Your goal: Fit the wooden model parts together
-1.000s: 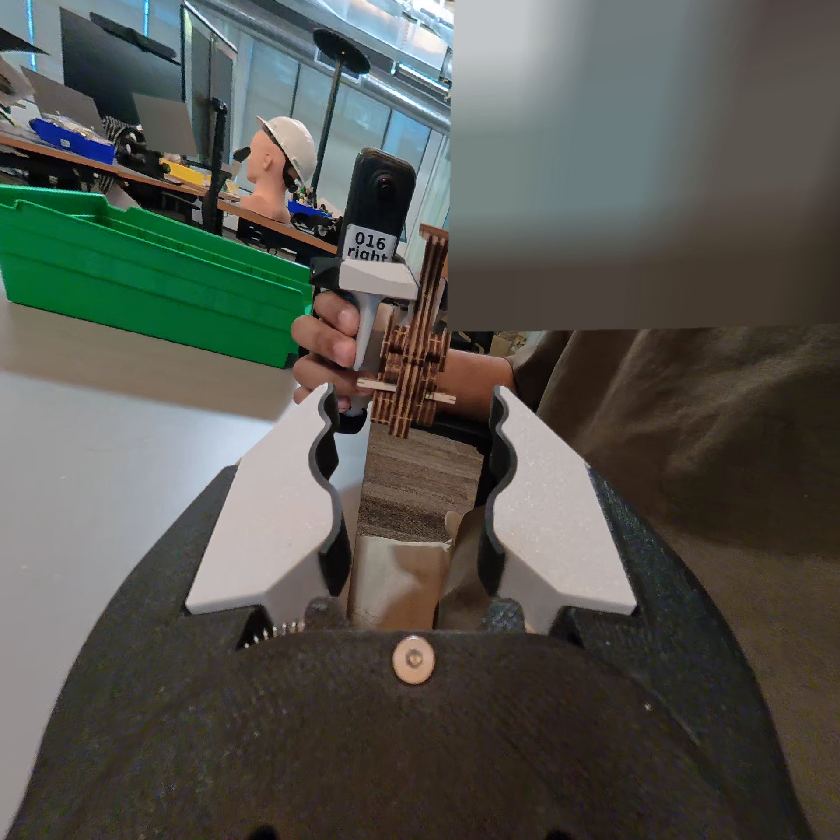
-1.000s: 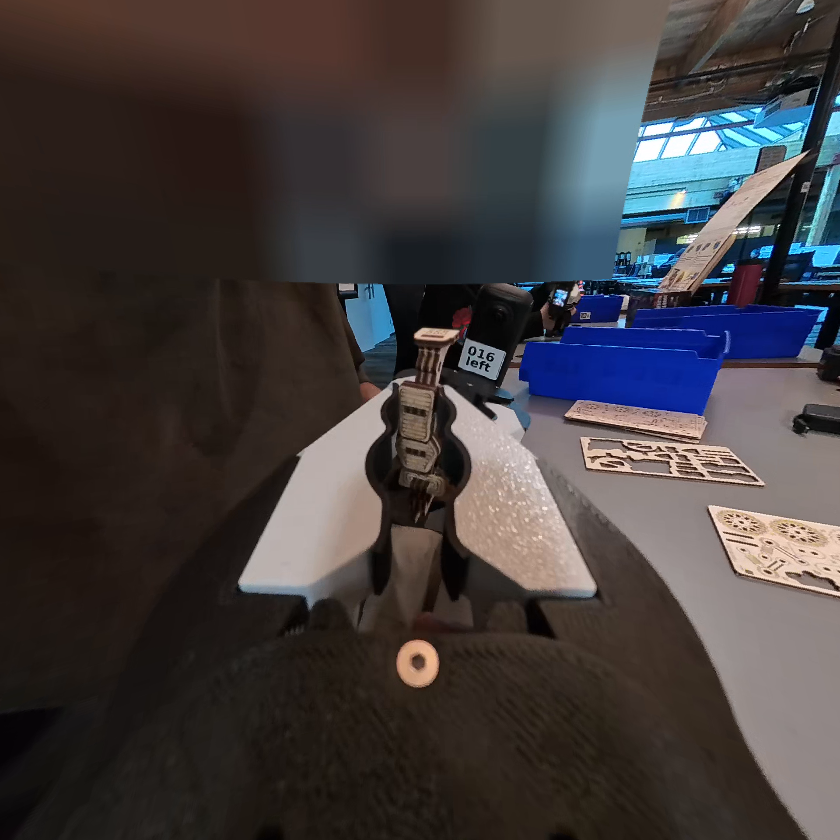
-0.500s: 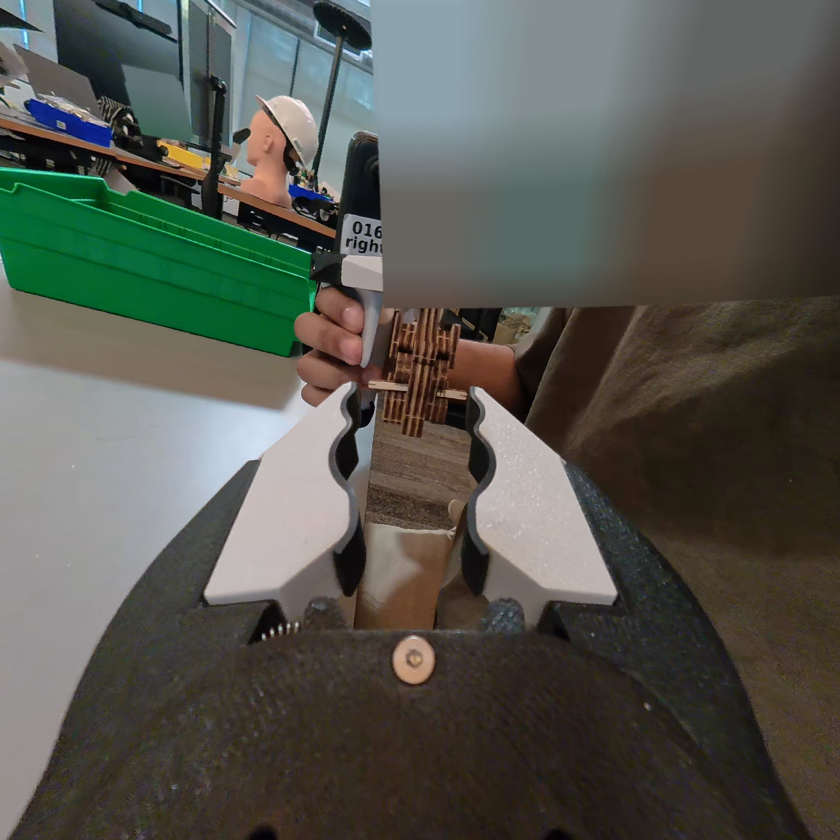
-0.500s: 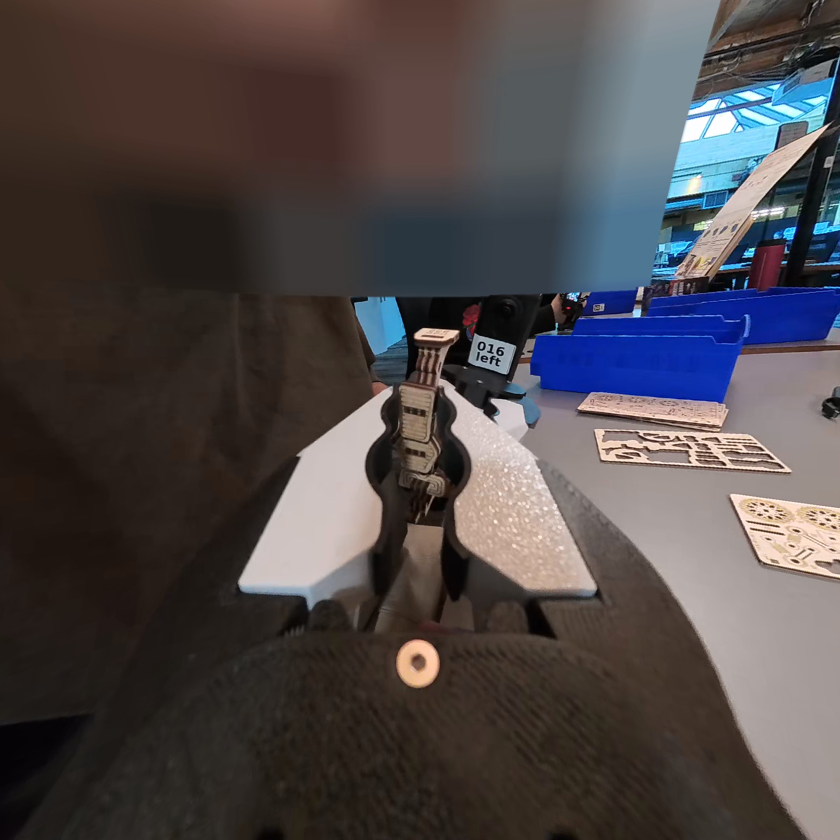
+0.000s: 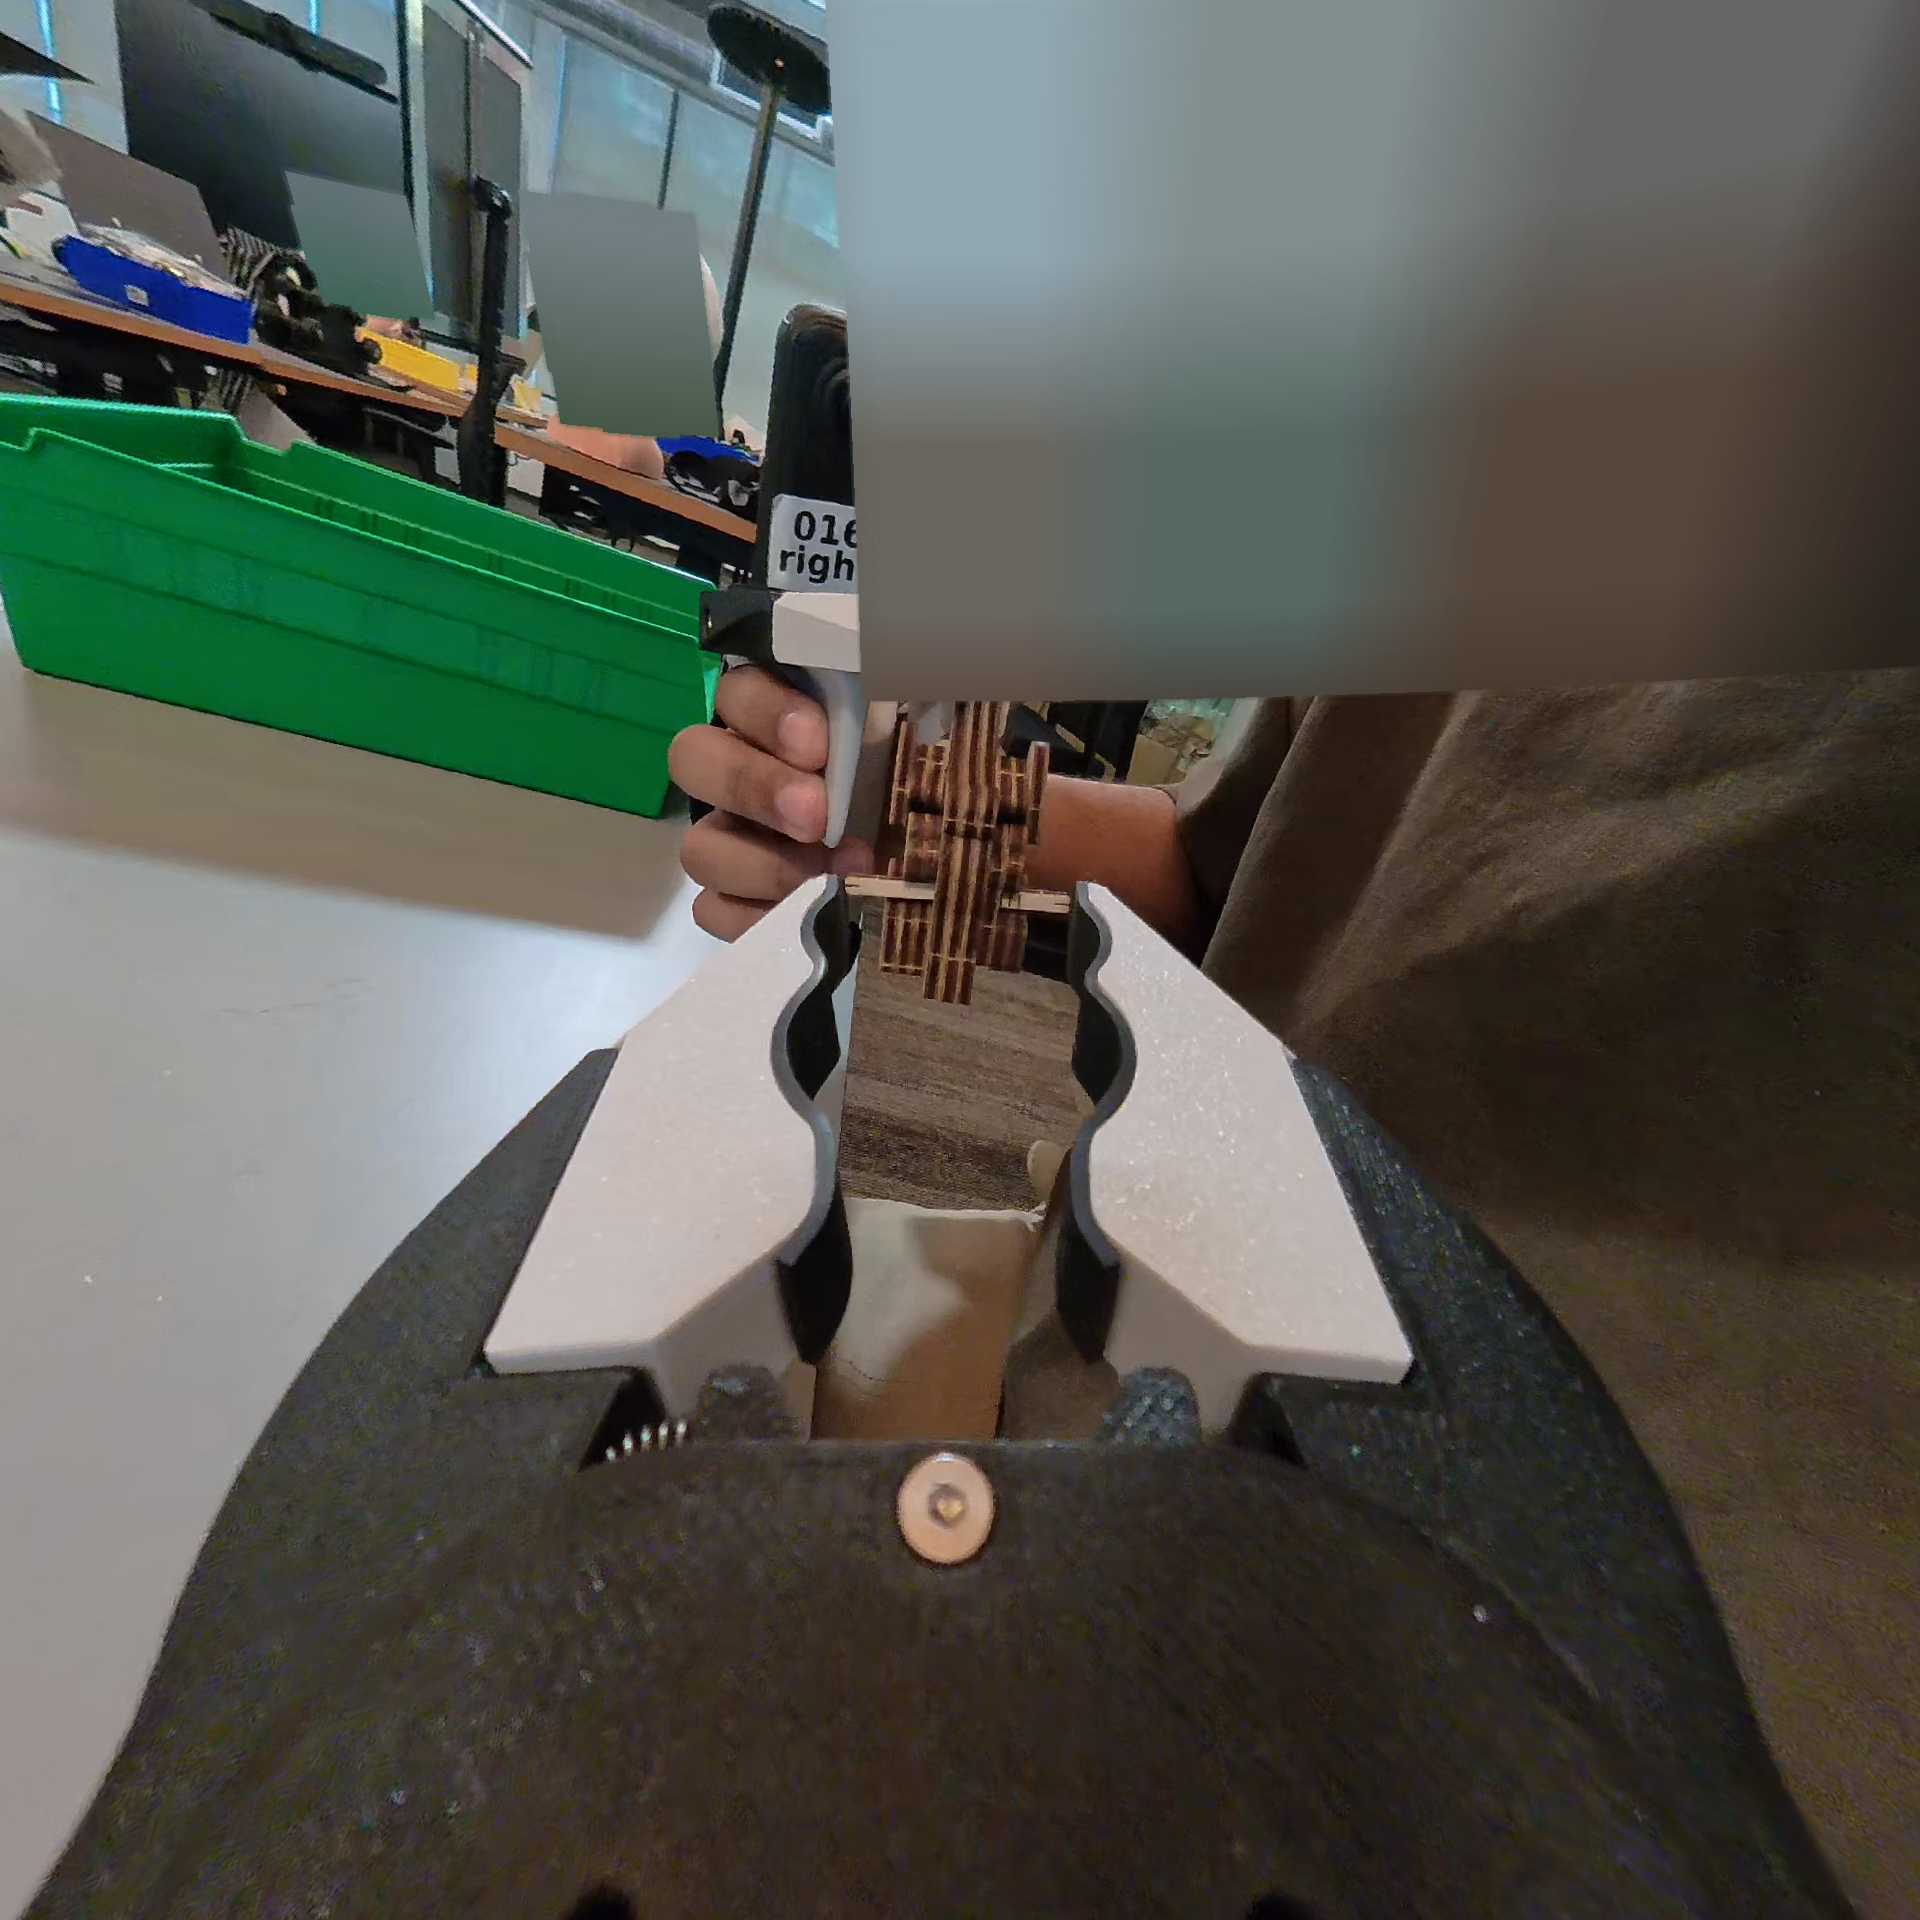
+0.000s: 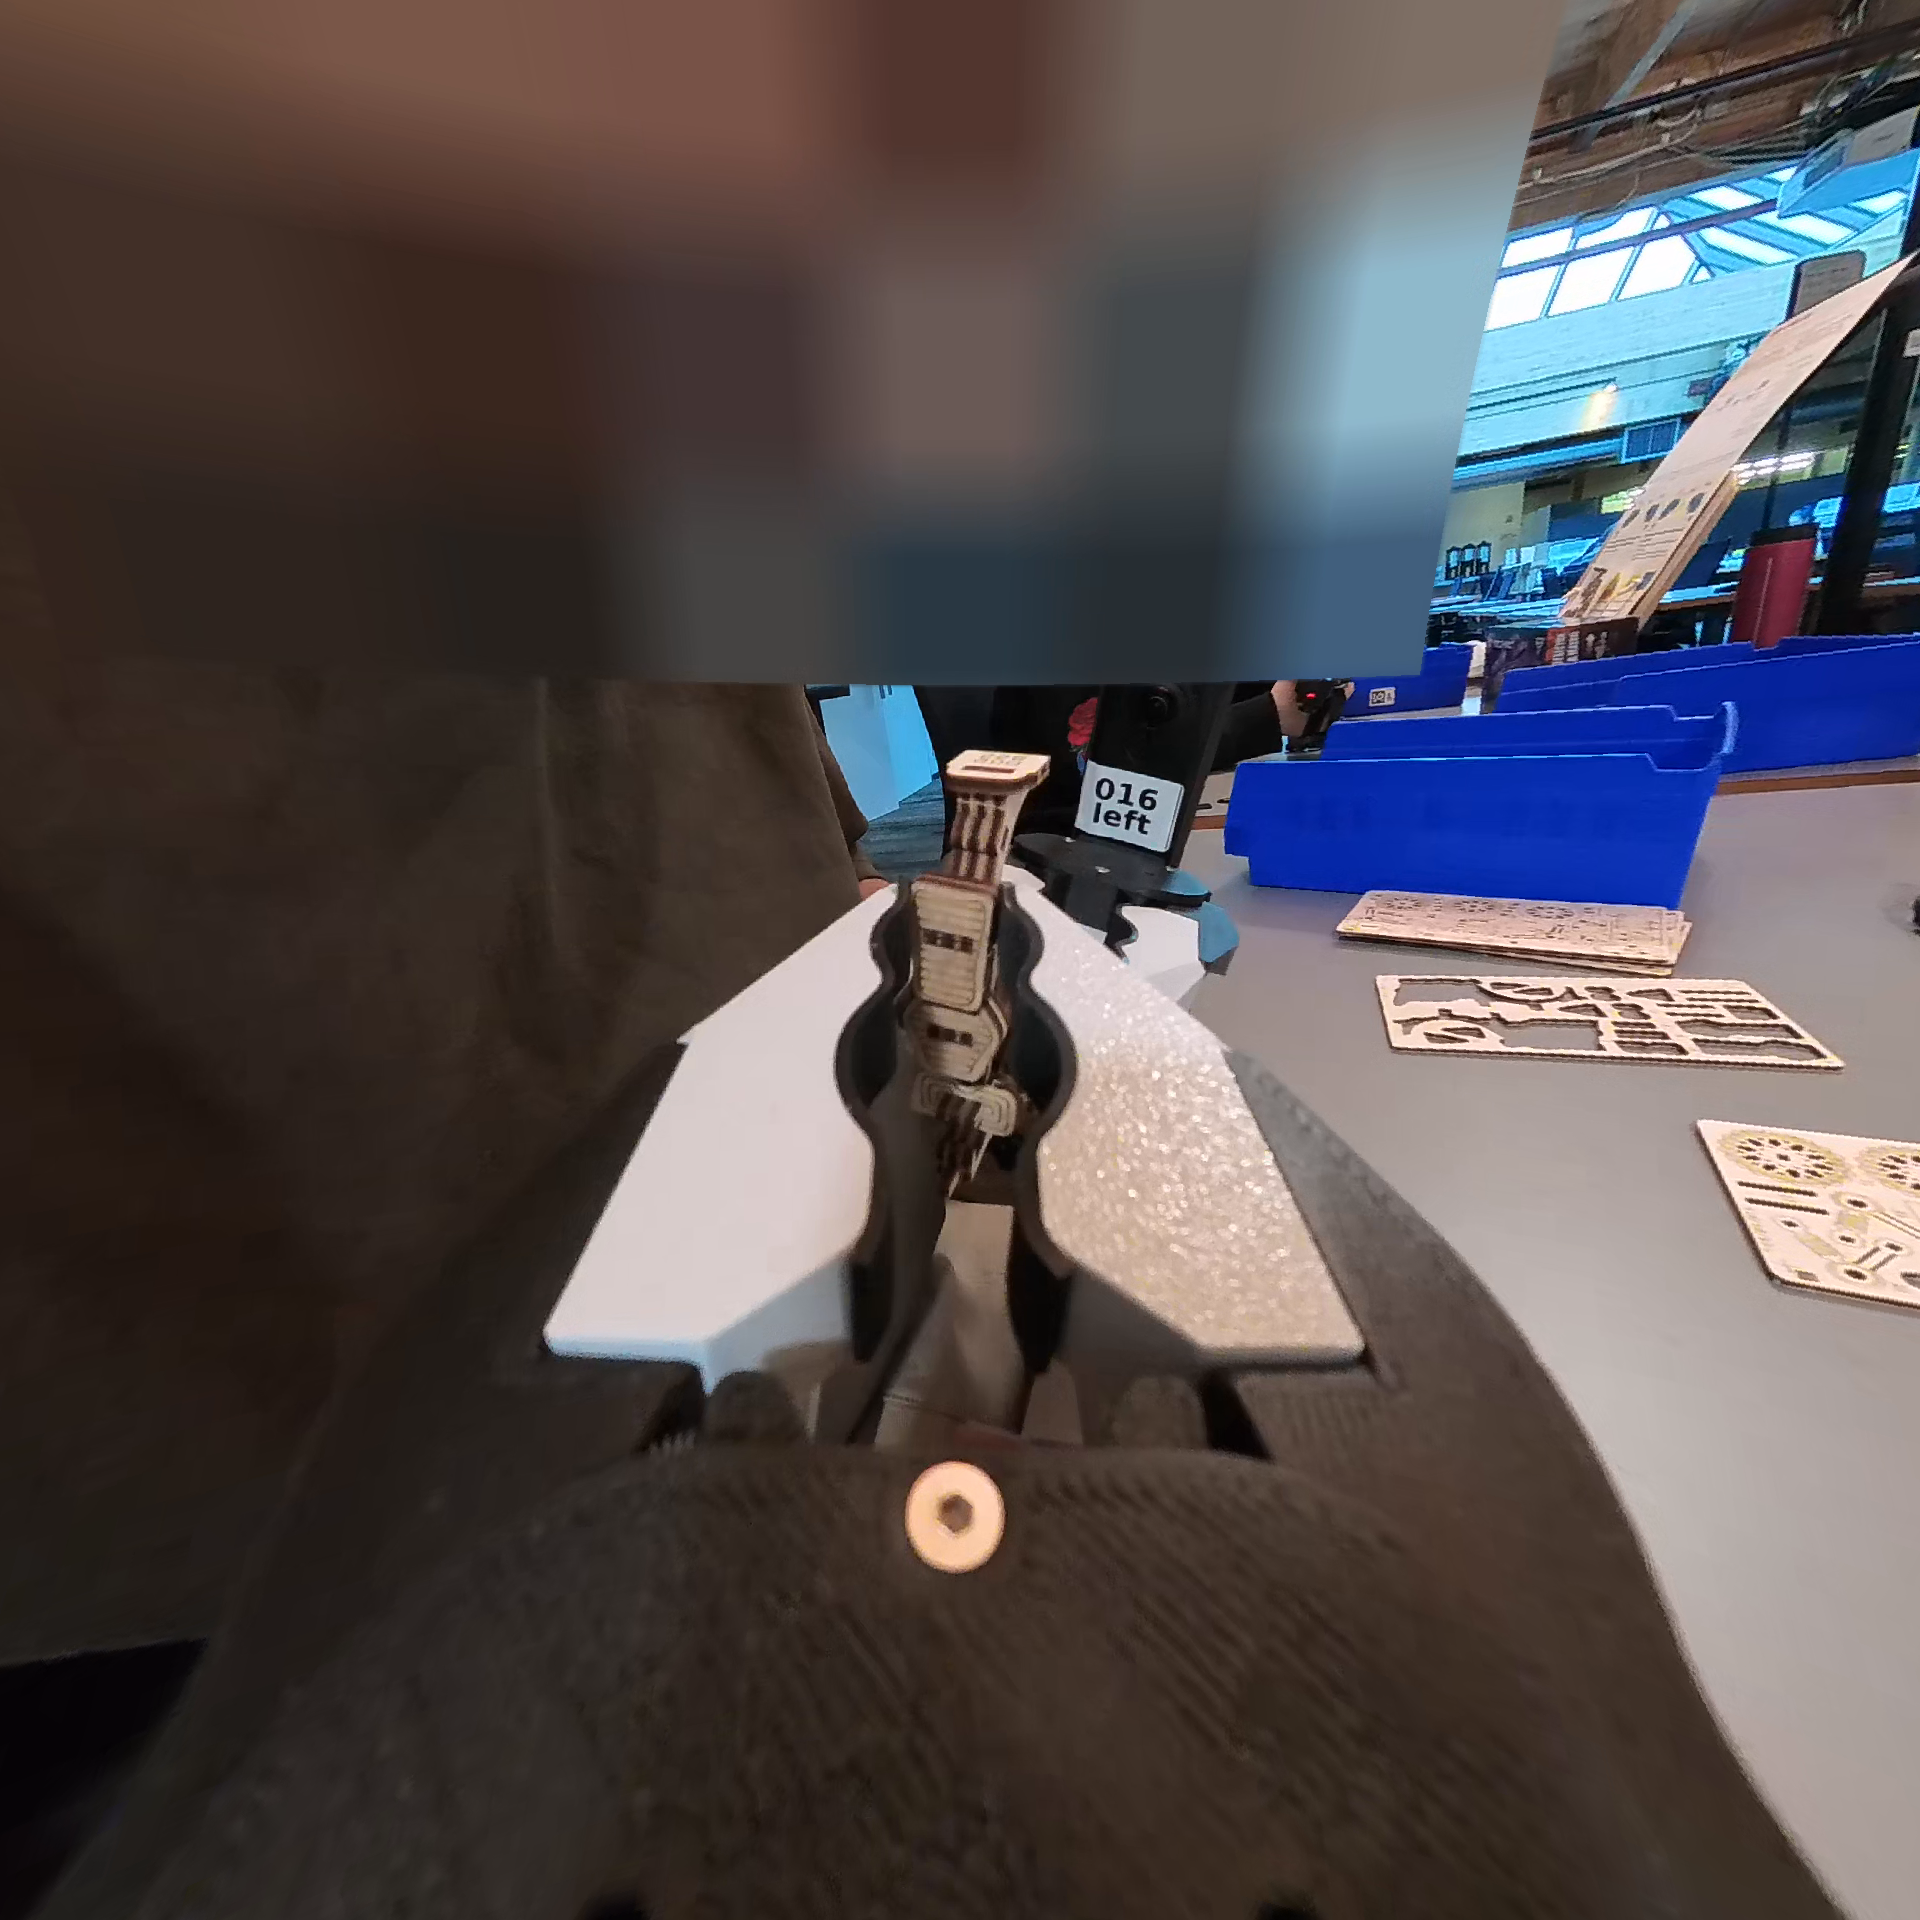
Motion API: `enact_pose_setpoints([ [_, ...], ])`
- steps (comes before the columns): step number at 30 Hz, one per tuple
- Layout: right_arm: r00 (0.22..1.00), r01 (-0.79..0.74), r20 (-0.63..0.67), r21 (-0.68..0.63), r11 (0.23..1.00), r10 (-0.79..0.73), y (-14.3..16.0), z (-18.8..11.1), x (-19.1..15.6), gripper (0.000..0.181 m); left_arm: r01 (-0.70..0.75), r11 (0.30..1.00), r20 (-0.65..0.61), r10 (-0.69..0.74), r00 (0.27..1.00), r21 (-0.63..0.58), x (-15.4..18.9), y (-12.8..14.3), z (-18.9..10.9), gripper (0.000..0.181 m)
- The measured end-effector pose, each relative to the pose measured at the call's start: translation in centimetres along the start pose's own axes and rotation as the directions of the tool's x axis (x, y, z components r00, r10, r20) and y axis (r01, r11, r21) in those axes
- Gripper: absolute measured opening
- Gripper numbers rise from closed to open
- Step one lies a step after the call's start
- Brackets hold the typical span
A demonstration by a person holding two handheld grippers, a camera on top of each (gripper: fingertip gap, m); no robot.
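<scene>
My right gripper [image 6: 951,914] is shut on a small wooden model assembly [image 6: 961,987] of layered plywood that sticks up past the fingertips. In the left wrist view the same assembly [image 5: 961,852] hangs from the right gripper just ahead of my left gripper [image 5: 956,904], with a thin wooden pin crossing it level with the fingertips. My left gripper is open and empty, its fingertips on either side of the assembly's lower end. The left gripper also shows in the right wrist view [image 6: 1132,914], just beyond the assembly.
Wooden part sheets [image 6: 1600,1023], [image 6: 1829,1205] and a stack of sheets [image 6: 1507,920] lie on the grey table [image 6: 1558,1351] to the right. Blue bins [image 6: 1475,810] stand behind them. A green bin [image 5: 312,623] stands at the left. A person's olive-clad torso [image 5: 1558,1039] is close by. My hands' fingertips stand some 4 cm from each other.
My left gripper has narrowed its opening and moved closer to the wooden assembly, whose lower end now sits between its fingertips. The right gripper keeps its hold.
</scene>
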State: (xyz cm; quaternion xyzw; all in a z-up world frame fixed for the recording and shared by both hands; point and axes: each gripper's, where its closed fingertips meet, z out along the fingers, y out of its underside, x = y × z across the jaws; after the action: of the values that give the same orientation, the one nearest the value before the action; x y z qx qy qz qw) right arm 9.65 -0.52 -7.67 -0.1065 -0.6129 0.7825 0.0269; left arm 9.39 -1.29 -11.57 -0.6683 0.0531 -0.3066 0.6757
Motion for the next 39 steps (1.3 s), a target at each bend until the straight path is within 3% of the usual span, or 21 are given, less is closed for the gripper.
enact_pose_setpoints([
  [31,1.000,-0.019,-0.001,0.027,0.999,0.019,-0.49,-0.04,0.06,0.014,0.025,1.000,-0.010,-0.025,1.000,0.007,0.41,-0.44,0.19,0.039],
  [39,0.999,-0.031,-0.028,0.033,0.999,0.032,-0.58,-0.36,0.70,0.014,0.046,0.999,0.004,-0.046,0.999,-0.014,-0.14,0.11,0.17,0.064],
])
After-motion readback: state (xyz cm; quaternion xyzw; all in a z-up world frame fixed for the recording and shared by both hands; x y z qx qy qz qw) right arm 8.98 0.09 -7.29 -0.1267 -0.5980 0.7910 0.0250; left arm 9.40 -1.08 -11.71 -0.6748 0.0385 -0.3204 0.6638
